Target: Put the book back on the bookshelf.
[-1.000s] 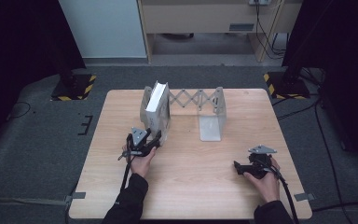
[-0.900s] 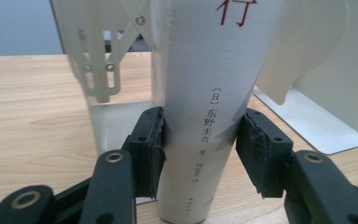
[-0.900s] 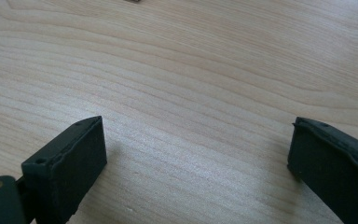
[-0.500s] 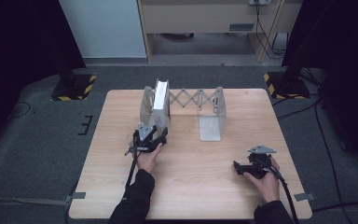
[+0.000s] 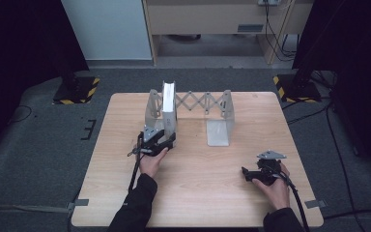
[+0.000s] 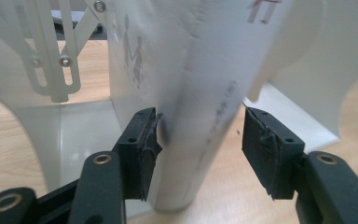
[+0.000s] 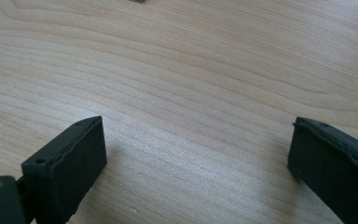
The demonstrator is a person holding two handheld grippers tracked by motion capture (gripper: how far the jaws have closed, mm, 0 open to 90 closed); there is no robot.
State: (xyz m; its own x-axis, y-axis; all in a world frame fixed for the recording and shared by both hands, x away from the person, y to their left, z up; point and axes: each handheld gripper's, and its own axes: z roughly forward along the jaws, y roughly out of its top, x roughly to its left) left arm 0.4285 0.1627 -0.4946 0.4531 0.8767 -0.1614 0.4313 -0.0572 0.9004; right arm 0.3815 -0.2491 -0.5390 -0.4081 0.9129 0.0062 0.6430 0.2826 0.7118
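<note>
high view: white book (image 5: pixel 168 108) upright in the expanding rack (image 5: pixel 207 104), spine toward the person, left gripper (image 5: pixel 164 142) at it | left gripper view: jaws apart around spine (image 6: pixel 200 135), one pad touching; print blurred, unreadable | right gripper view: right gripper (image 7: pixel 196 163) jaws wide apart over table (image 7: pixel 191 70)

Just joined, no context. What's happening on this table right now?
A person works a claw in each hand at a wooden table. The left claw sits around the spine of a white book standing in the left bay of a white expandable book rack; one jaw touches the book, the other is off it, so no grip yet. The right claw rests open near the table's right front, holding nothing.
</note>
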